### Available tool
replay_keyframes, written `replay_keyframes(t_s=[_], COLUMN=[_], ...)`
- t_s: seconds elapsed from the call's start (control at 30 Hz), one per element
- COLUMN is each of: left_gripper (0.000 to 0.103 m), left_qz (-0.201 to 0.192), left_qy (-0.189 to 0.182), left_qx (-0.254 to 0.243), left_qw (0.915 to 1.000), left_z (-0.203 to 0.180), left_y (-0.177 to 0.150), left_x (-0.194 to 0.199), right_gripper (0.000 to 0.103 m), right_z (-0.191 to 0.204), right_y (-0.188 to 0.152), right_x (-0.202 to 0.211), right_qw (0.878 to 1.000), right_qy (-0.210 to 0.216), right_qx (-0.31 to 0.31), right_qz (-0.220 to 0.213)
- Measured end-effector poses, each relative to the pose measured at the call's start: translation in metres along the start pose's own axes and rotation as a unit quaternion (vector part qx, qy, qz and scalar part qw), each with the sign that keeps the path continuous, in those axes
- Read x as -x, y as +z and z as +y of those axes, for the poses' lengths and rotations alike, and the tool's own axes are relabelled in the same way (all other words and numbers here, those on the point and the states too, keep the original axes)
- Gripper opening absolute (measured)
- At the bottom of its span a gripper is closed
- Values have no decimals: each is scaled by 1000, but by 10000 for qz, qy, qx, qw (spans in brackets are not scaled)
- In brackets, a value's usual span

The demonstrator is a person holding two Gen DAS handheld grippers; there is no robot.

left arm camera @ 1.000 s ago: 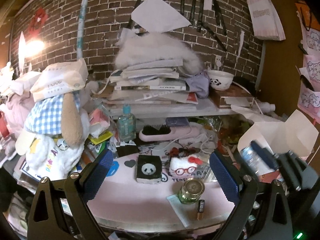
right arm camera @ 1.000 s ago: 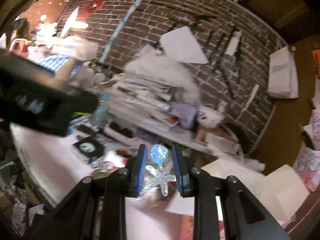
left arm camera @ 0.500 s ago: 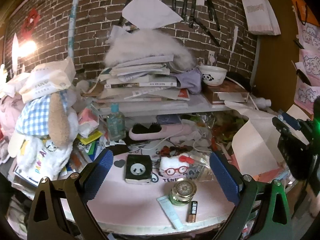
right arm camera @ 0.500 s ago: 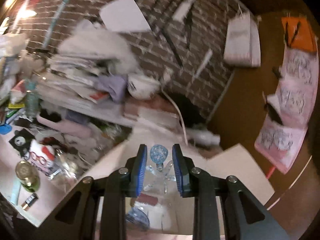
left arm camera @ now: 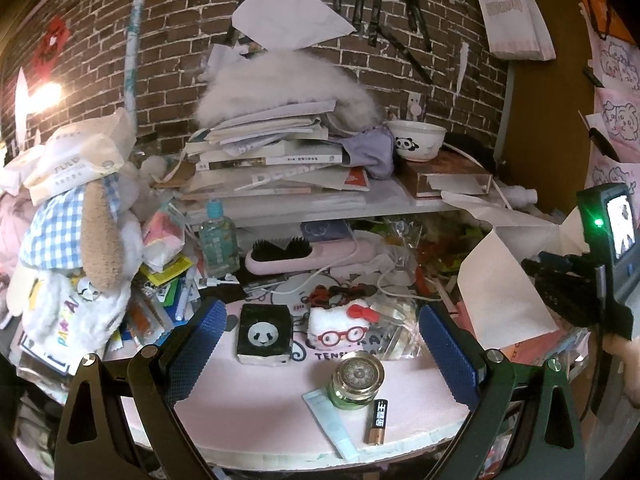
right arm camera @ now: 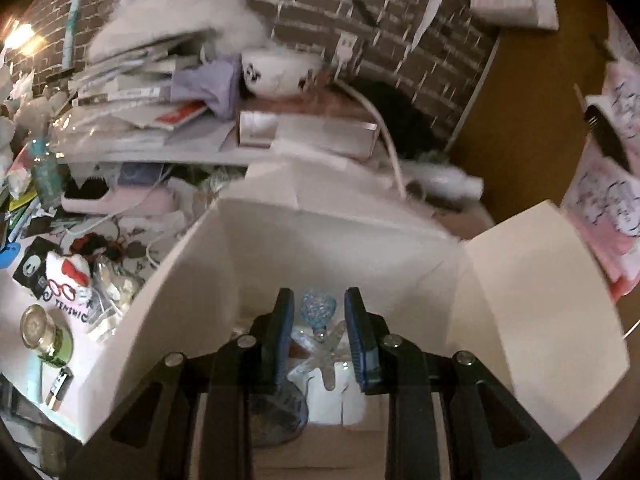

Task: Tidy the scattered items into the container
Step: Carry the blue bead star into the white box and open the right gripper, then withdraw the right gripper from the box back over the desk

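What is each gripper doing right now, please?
Left gripper: jaws wide open, holding nothing, above the pink table.
Right gripper: jaws shut on a clear starfish ornament, over the open white box.

A dark brick wall (left arm camera: 172, 52) with white mortar closes the far side. A bright lamp (left arm camera: 44, 92) glows at far left. An ochre wall (left arm camera: 560, 128) stands at right. A white shelf (left arm camera: 320, 208) runs above the pink desk (left arm camera: 280, 400).

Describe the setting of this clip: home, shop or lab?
Most likely a home, a cluttered bedroom or dressing corner: a plush toy, a pink hairbrush and a cream jar crowd a small pink table beneath a brick wall.
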State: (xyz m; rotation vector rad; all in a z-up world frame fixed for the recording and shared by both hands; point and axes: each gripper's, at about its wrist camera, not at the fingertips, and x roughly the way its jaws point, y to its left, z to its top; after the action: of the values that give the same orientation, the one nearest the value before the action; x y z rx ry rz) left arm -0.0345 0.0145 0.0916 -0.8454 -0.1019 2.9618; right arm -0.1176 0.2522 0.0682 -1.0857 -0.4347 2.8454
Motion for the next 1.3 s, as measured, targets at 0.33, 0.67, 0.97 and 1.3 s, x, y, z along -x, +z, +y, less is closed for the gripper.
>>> replay_keyframes(t_s=[0.33, 0.67, 0.97, 1.3], left_gripper=[97, 97, 97, 97], left_qz=[183, 153, -41, 12], left_qy=[7, 22, 80, 549], left_qx=[99, 120, 170, 252], left_qw=[9998, 9998, 9998, 9982], left_z=[4, 5, 10, 27], left_y=[-5, -5, 2, -3], left_x=[-12, -10, 6, 2], right_gripper=[41, 31, 22, 22], right_z=[-3, 2, 60, 136], right_y=[0, -1, -11, -35], right_x=[0, 45, 88, 90], right_qw=[9999, 9983, 9919, 9831], right_qy=[55, 181, 354, 893], right_qx=[-78, -84, 539, 1224], right_qz=[33, -542, -1092, -1029])
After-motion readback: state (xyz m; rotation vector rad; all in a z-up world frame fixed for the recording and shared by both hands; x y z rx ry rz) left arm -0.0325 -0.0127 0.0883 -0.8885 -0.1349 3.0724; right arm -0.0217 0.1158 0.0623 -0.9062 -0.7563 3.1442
